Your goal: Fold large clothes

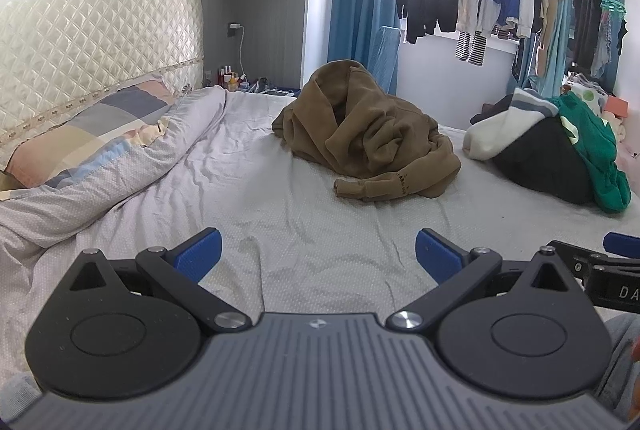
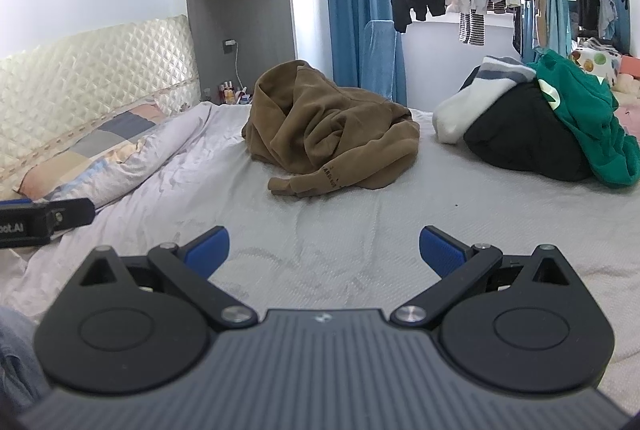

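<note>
Both tools sit closest to me: my left tool (image 1: 318, 254) and right tool (image 2: 324, 250) gape wide, holding nothing, low over the bedsheet (image 1: 304, 230). Going left to right, I see the pillow (image 1: 92, 126) by the headboard, then the brown hoodie (image 1: 360, 138), crumpled in a heap mid-bed, well ahead of both tools. Its cuffed sleeve (image 2: 304, 184) trails toward me, long axis running crosswise. Rightmost is a clothes pile (image 2: 532, 126). I judge the hoodie slightly right of my left tool, slightly left of my right.
</note>
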Available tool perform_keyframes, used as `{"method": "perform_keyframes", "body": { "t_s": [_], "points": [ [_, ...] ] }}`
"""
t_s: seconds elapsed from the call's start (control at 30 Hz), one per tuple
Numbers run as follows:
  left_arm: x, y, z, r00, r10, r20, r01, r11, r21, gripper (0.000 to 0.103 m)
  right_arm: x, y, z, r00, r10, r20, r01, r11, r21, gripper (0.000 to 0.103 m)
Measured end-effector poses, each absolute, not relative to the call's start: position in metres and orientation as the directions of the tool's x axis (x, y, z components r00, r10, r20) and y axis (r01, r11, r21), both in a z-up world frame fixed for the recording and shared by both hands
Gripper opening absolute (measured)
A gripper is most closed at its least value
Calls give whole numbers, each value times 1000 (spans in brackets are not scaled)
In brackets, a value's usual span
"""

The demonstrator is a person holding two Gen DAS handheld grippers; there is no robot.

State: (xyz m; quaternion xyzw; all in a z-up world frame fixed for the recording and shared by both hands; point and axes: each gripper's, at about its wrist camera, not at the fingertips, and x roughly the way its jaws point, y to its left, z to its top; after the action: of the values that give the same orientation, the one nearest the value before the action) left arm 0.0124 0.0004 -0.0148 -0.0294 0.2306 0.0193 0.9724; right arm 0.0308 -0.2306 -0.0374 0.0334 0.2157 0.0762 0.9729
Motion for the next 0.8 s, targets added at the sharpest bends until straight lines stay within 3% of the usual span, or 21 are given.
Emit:
{"method": "perform_keyframes", "body": {
  "t_s": [0.8],
  "points": [
    [80,-1,-5,875,2,-484,-32,998,-53,103,76,-234,-27,887,224,-405,-167,971,172,103]
  ]
}}
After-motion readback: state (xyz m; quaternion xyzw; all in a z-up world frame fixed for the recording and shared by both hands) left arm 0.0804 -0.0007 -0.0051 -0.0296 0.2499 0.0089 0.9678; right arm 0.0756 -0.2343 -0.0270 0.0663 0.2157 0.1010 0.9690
